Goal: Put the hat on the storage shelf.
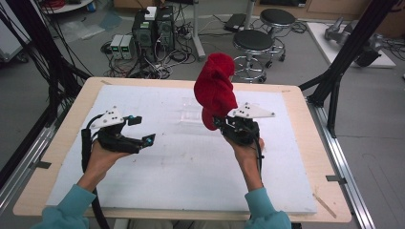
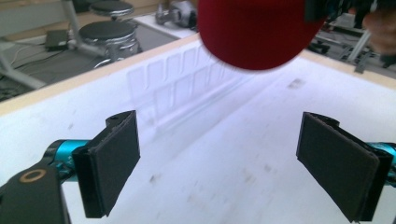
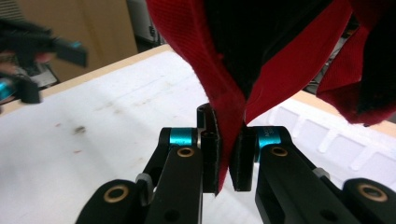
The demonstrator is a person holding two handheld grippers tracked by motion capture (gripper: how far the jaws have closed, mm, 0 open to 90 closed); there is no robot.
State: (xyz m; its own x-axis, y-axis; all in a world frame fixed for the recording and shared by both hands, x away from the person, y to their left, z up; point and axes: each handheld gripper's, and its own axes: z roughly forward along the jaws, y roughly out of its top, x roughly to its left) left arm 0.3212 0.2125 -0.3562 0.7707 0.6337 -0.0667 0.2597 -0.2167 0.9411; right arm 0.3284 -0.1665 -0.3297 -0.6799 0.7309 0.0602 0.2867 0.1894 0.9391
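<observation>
Over the white mat [image 1: 157, 181] on the bench [image 1: 67, 143], the right gripper [image 1: 224, 125] is pinching the edge of a red cloth [image 1: 215, 88] with its fingers [image 3: 242, 161] squeezed shut on the fabric, and the cloth is bunching up above it, clear of the mat. Off to the left, the left gripper [image 1: 141, 130] is sitting low over the mat with its fingers [image 2: 114, 156] spread wide and nothing between them, well apart from the cloth. Behind the cloth, a clear plastic tray [image 1: 191, 114] is lying flat on the mat.
</observation>
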